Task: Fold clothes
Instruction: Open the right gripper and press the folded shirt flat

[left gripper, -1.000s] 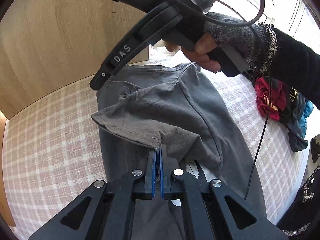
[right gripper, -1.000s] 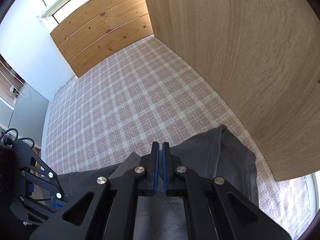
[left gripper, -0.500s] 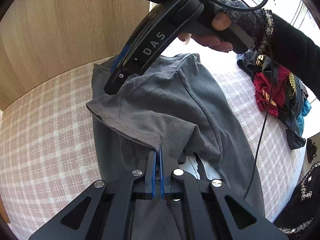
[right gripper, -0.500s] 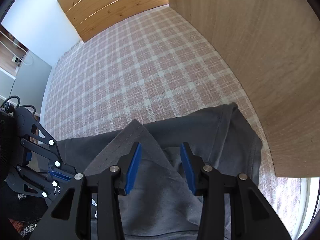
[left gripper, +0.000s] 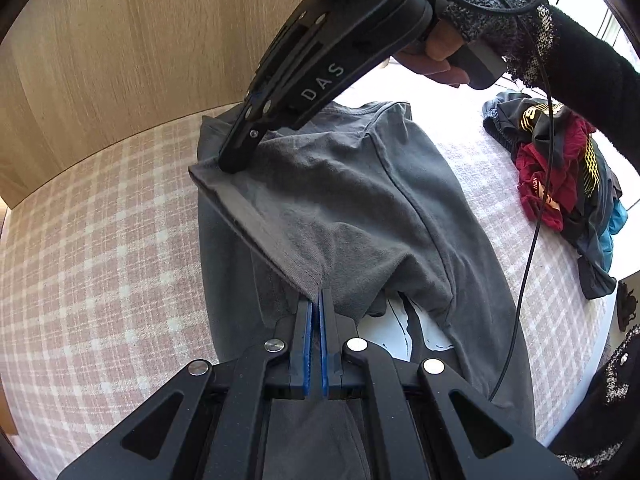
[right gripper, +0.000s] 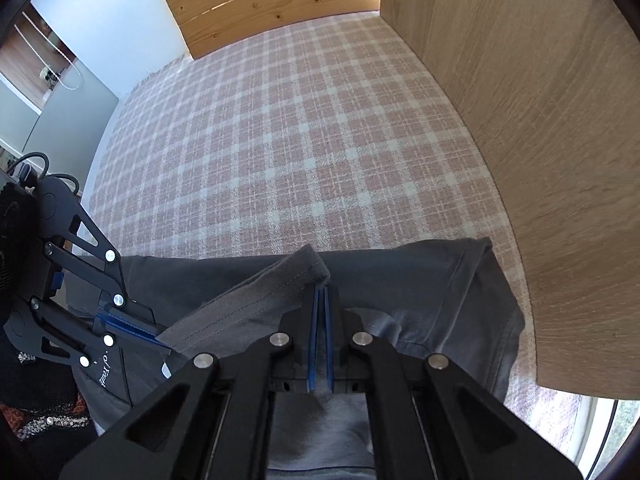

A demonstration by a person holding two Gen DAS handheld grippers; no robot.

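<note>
A grey T-shirt (left gripper: 360, 216) is lying on the pink plaid bedcover (left gripper: 100, 260) beside a wooden panel (left gripper: 120, 48). The left hand-held gripper (left gripper: 316, 300) is pinching one end of the sleeve hem, fingers pressed together. The right hand-held gripper (right gripper: 320, 292) is pinching the hem's other corner. A heap of clothes (left gripper: 560, 176) is sitting to the right.

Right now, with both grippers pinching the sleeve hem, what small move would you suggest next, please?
Probably carry the sleeve hem inward over the grey T-shirt: the left gripper and right gripper both look shut on it, lifted.
</note>
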